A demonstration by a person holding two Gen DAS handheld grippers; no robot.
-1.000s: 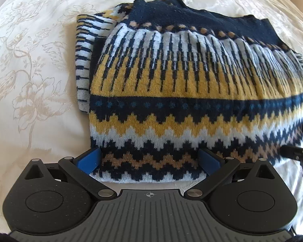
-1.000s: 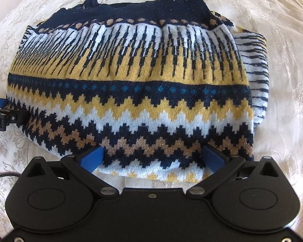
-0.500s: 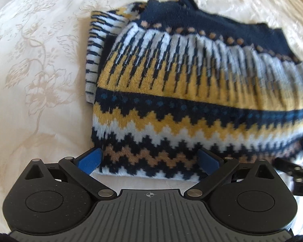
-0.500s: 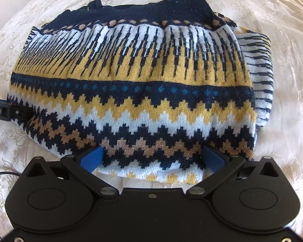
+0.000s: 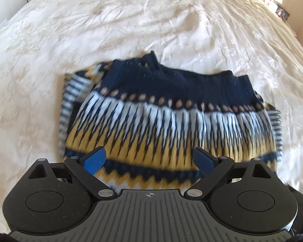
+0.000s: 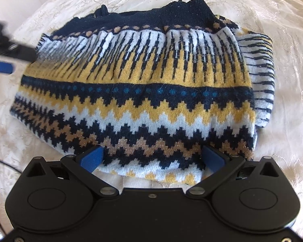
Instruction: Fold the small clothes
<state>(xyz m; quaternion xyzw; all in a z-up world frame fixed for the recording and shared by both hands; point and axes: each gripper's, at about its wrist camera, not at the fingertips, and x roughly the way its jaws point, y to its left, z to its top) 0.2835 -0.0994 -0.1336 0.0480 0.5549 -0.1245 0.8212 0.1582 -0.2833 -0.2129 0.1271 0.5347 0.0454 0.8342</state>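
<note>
On the bed (image 5: 50, 40), covered with a cream floral-embossed bedspread (image 6: 288, 80), lies one folded knitted sweater (image 6: 135, 92). Pattern noted: navy band at the far edge, white and yellow vertical streaks below it, then a navy stripe with blue dots, then zigzag rows in yellow, white, navy and tan toward the near edge. A striped sleeve (image 6: 260, 76) shows at the sweater's right side in the right wrist view; another striped sleeve edge (image 5: 68, 109) shows at its left side in the left wrist view.

Left hand-held gripper (image 5: 150, 161): fingers spread wide apart, gripping nothing. It appears above the near half of the sweater, with the garment visible between and beyond the blue pads (image 5: 94, 161). This view is motion-blurred, so contact with the fabric cannot be determined.

Right hand-held gripper (image 6: 151, 159): fingers likewise spread wide, nothing clamped. Its blue pads (image 6: 91, 159) sit at the sweater's near hem, one either side of a stretch of the folded edge; whether they touch the knit cannot be determined.
</note>
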